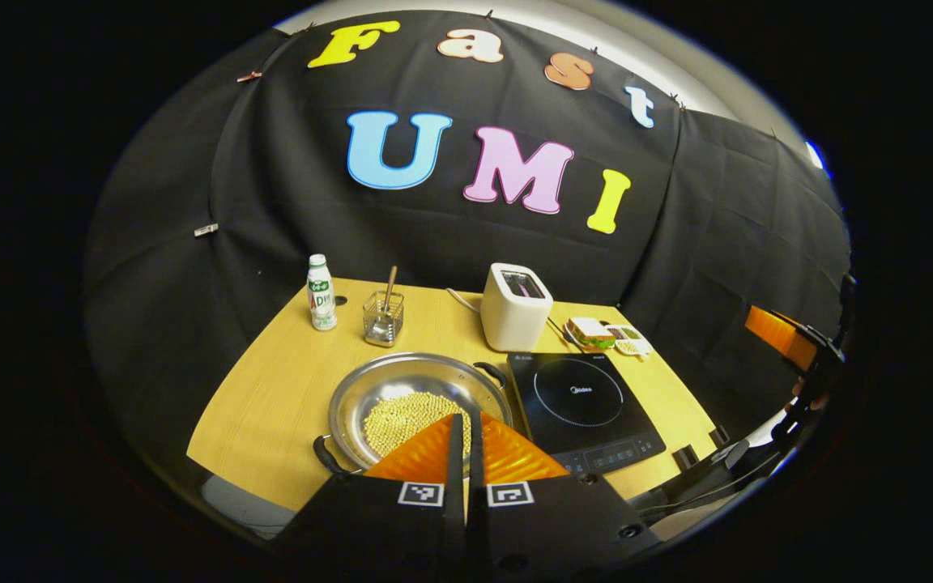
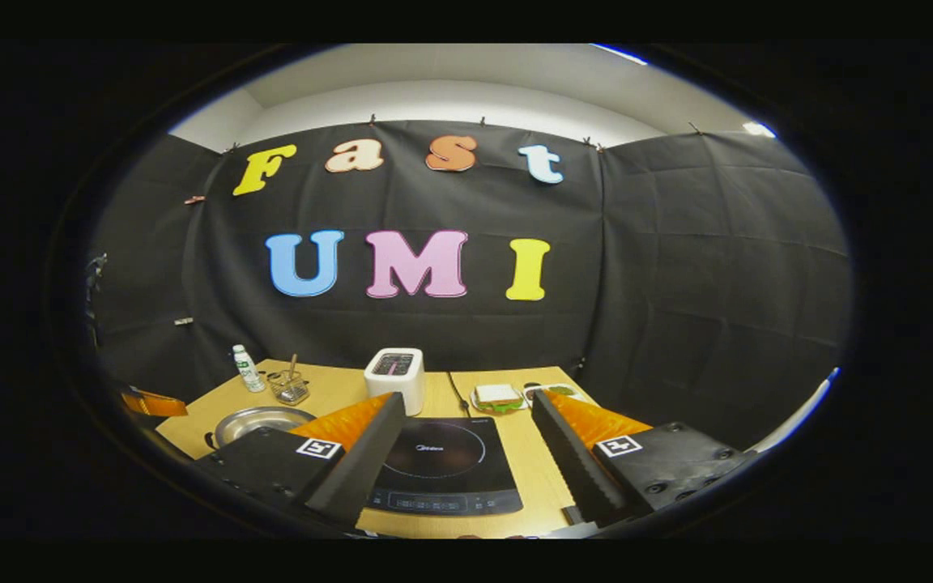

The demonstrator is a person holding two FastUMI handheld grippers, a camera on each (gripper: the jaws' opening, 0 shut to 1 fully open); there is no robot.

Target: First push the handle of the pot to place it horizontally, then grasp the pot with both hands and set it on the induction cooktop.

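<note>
The pot (image 1: 418, 397), a wide shallow metal pan with a heap of pale beans (image 1: 406, 419) in it, sits on the wooden counter (image 1: 272, 389) just to the left of the black induction cooktop (image 1: 584, 409), close to it and perhaps touching its edge. One dark handle (image 1: 492, 372) points toward the cooktop's back corner, the other (image 1: 327, 455) toward the counter's near edge, so the handles lie on a slant.

The left claw (image 1: 465, 429) hovers above the pot's near rim, clenched, its fingers nearly together with nothing between them. The right claw (image 2: 462, 453) hangs over the cooktop (image 2: 442, 474), released, its fingers spread wide apart.

Behind the pot stand a bottle (image 1: 321, 293), a glass holder (image 1: 383, 317) with a utensil, a white toaster (image 1: 515, 306) and a sandwich (image 1: 592, 332).
</note>
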